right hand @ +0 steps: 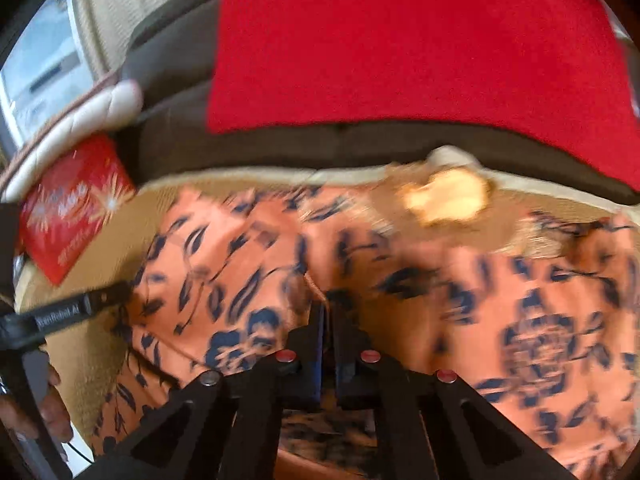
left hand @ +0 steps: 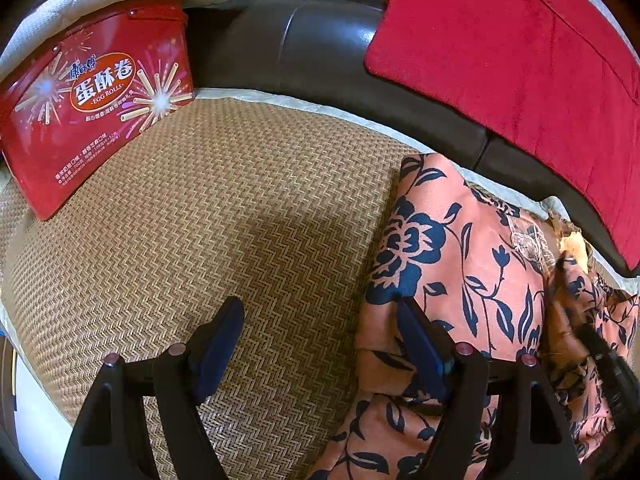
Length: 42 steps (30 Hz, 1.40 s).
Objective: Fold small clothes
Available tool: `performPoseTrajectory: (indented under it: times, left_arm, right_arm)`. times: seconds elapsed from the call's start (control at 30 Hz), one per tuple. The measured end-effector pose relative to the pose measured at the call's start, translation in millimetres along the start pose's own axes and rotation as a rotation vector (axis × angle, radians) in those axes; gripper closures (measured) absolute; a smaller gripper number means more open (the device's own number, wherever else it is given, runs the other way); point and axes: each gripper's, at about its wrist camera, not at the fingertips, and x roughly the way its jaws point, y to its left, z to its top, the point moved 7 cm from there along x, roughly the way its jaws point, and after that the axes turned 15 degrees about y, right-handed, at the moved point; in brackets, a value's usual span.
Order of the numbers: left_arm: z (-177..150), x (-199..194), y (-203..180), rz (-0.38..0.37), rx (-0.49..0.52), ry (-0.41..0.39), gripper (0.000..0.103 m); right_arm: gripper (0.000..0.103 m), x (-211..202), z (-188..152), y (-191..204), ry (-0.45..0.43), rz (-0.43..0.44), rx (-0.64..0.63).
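While both tools hover over the woven mat (left hand: 200,208), I note:
Left gripper (left hand: 320,344): fingers spread wide, one above the garment's edge.
Right gripper (right hand: 329,320): fingers pressed together, pinching a fold of cloth.
Garment (left hand: 452,248): orange floral garment lies on the mat, beside the red tin (left hand: 92,96).

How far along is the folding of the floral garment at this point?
Partly done: the floral garment lies on the woven mat with one straight folded edge on its left side. In hand: the right gripper is shut on its fabric. The left gripper is open at that left edge. Left: its right side looks bunched, needing further folds.
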Motion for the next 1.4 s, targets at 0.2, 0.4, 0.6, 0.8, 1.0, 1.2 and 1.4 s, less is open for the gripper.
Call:
performPoseTrajectory:
  times: [0.2,0.4,0.6,0.8,1.0,1.2,1.4]
  left_arm:
    - [1,3,-9,0.009,0.017,0.0,0.024]
    - [2,6,-20,0.014,0.034,-0.002,0.024]
    - [1,9,-18,0.041,0.026,-0.001,0.024]
    - [-1,5,-15,0.029,0.0,0.0,0.024]
    - [-1,3,-15,0.024,0.02,-0.003,0.024]
    - [4,3,-2,0.005,-0.011,0.001,0.024]
    - [3,2,-2,0.002,0.002,0.002,0.024]
  right_arm:
    - [0.099,-14,2,-75,0.009,-0.042,0.188]
    - [0.095,-28,3,-98,0.002,0.22,0.261]
    - [0.094,-23,-10,-16,0.054,0.222,-0.055]
    - [0.094,-3,-33,18,0.114,0.085,-0.274]
    - [0.094,7,-39,37,0.124,0.048,-0.324]
    - [0.05,27,-42,36,0.197,0.07,-0.298]
    - [0.038,20,-46,52,0.125,0.034,-0.378]
